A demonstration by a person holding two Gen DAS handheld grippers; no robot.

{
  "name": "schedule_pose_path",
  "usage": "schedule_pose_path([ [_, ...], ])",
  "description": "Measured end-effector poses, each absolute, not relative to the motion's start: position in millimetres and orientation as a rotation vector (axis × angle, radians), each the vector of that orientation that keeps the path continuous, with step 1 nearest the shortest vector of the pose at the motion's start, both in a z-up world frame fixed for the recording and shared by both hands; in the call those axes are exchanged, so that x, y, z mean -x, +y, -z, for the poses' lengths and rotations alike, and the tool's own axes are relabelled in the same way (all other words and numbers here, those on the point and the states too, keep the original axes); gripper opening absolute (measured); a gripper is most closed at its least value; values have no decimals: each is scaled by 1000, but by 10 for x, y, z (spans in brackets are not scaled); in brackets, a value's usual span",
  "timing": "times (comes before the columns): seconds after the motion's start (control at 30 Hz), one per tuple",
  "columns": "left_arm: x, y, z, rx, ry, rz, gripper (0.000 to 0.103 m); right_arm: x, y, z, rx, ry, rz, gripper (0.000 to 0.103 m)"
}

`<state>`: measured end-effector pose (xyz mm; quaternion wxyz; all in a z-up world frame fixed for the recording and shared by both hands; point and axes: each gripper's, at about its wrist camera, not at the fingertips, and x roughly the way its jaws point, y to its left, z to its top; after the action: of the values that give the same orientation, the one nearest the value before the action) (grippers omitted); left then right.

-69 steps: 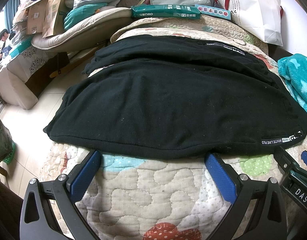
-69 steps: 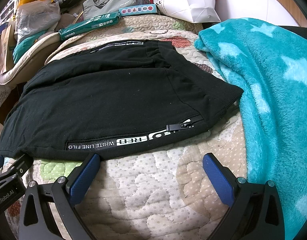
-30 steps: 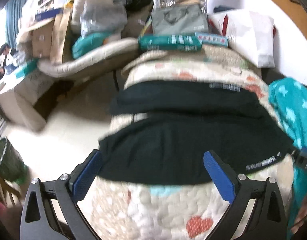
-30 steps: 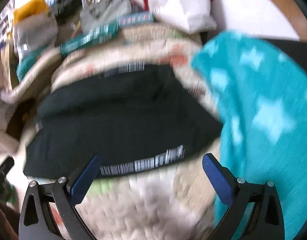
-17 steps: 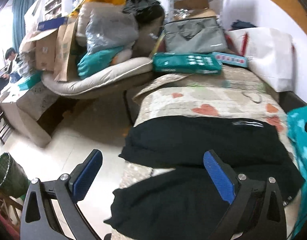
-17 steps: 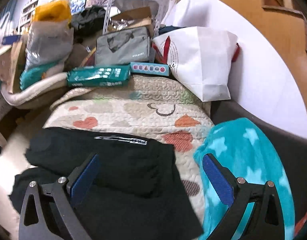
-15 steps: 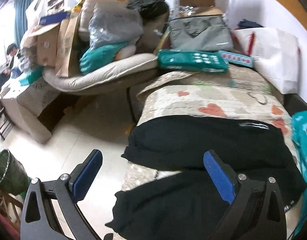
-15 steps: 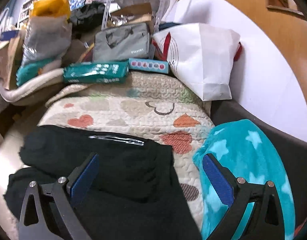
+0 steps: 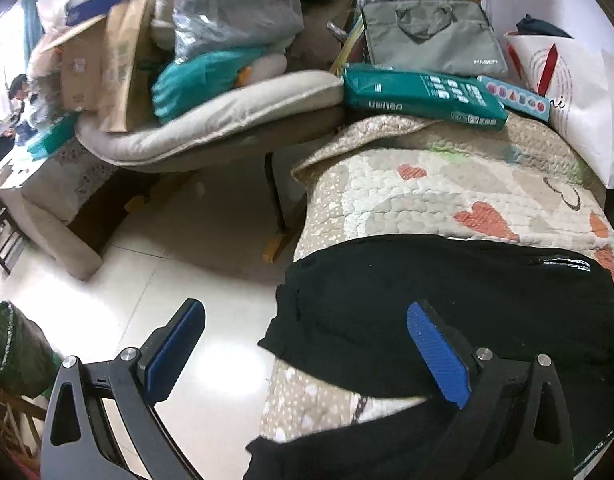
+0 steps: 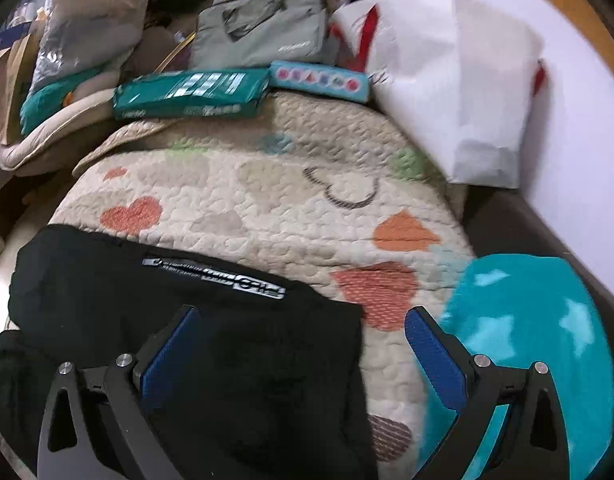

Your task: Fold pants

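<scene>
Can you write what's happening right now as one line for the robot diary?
step: reaching | left gripper: open, empty | right gripper: open, empty | black pants: spread on quilt, not held

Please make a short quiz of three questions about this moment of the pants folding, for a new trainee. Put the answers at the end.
1. True or false: the left gripper is clamped on the black pants.
2. Multiple choice: what lies just to the right of the pants in the right wrist view? A) a teal blanket with pale stars B) a wooden stool C) a red pillow
3. Fill in: the pants lie on a quilt printed with ____ shapes.

Key:
1. False. Its jaws stand wide open with nothing between them; the right gripper is open too.
2. A, the teal blanket.
3. Heart.
</scene>
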<state>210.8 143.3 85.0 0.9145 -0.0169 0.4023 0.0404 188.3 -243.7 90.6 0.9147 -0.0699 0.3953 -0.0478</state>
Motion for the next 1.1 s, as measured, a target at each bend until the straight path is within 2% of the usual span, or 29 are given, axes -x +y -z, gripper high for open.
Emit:
schedule_pose_path([
  [0.13, -2413, 1553, -704, 101, 897, 4, 101, -2164, -2478, -757, 102, 914, -47, 101],
  [0.3, -2820, 1591, -499, 160, 975, 154, 101, -2471, -2511, -622, 47, 984, -182, 89],
  [0.6, -3423, 1608, -200, 220, 1030, 190, 101, -2900, -2382, -344, 116, 1038, -252, 86],
  [0.8, -3598, 1416, 44, 118, 1100, 275, 101, -3020, -2431, -109, 127, 1079, -288, 86],
  [0.87, -3524, 1289, 49, 73, 1092, 341, 92, -3040, -2440, -88, 127, 1078, -298, 86],
  [0.93, -3456, 1229, -15, 34, 1062, 372, 71, -3036, -2450, -90, 125, 1076, -307, 81],
  [0.97, -3444, 1227, -41, 26, 1059, 382, 65, -3028, -2472, -102, 117, 1074, -311, 70],
  [1.0, -3436, 1232, -71, 16, 1058, 388, 52, -3021, -2497, -125, 103, 1071, -310, 55],
  [1.03, -3431, 1250, -113, 7, 1059, 399, 35, -3023, -2536, -139, 93, 1071, -302, 44],
  [1.07, -3426, 1261, -141, 0, 1057, 403, 25, -3022, -2578, -149, 77, 1073, -300, 33],
  [1.1, -3420, 1274, -174, -11, 1058, 403, 15, -3021, -2626, -161, 50, 1077, -307, 28],
])
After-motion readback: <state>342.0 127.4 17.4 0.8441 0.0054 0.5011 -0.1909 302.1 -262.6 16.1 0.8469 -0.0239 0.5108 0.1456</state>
